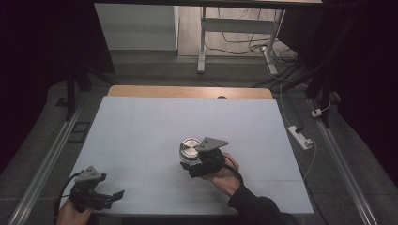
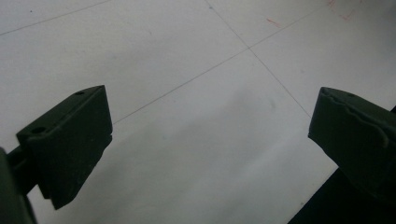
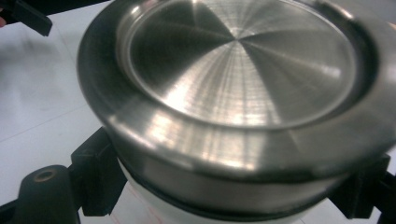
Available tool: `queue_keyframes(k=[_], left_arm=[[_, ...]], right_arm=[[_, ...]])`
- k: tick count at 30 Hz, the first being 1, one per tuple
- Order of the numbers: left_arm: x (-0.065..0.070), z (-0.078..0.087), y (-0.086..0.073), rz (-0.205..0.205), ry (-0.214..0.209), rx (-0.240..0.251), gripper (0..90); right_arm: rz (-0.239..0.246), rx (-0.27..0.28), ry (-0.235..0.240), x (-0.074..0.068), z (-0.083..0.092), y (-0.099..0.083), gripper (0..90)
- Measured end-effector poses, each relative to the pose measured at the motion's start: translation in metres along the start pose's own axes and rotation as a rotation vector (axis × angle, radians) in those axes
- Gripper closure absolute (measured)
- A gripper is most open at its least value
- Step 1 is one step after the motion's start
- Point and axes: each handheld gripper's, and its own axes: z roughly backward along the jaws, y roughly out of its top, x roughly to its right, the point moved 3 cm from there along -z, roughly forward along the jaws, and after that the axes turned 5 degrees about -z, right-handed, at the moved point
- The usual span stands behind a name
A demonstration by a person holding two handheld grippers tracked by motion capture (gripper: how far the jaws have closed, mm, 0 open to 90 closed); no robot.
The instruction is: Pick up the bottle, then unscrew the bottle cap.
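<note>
Right gripper [image 1: 195, 161] pinches the upright steel-lidded jar [image 1: 190, 149] near the table's [image 1: 141, 122] middle, far right of the left gripper [image 1: 110, 196], whose jaws stand spread and empty.

A big white sheet [image 1: 155, 126] is spread flat over a brown wooden table [image 1: 187, 91], and thin lines are seen crossing it. A strip of the wood is left bare along the far edge, with a small dark hole [image 1: 222, 97] in it. Past the table, a white metal stand with two legs [image 1: 202, 47] is seen on the grey floor. Black cables [image 1: 244, 44] are tangled on the floor near it. A white power strip [image 1: 300, 137] is laid on the floor just beside the table's right side.
</note>
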Motion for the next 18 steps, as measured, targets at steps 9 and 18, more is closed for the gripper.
queue_keyframes(k=[9, 18], left_arm=[[0.0003, -0.0005, 0.0003, -0.005, 0.002, -0.004, 0.0], [0.0031, -0.0004, 0.0041, -0.015, -0.018, 0.022, 0.0]], right_arm=[[0.018, 0.001, 0.017, -0.0085, -0.0029, 0.001, 14.8], [0.025, 0.004, 0.022, -0.0087, -0.0001, 0.0014, 14.8]])
